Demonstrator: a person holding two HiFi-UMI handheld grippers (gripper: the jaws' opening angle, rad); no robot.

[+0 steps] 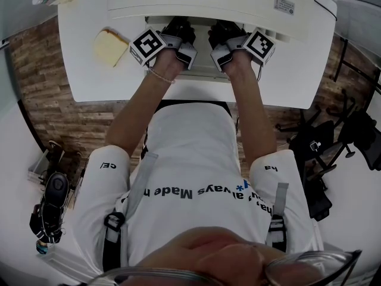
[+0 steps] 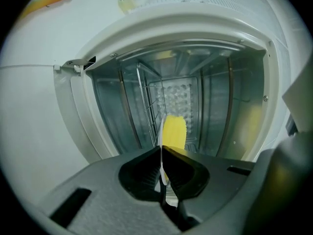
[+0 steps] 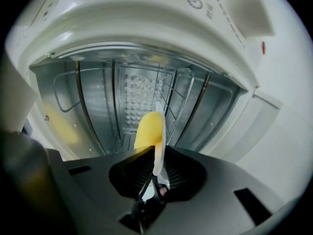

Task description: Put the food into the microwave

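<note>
One plate point(image 3: 157, 161) is pinched by left gripper point(image 2: 162, 153) and right gripper point(image 3: 155, 150).

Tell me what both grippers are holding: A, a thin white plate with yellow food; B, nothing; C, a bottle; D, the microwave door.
A: the left gripper and right gripper each pinch the edge of the white plate, with yellow food on it.

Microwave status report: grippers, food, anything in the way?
Left gripper, right gripper shut on plate rim. Yellow food at open microwave mouth. Wire rack inside, no blockage seen.
</note>
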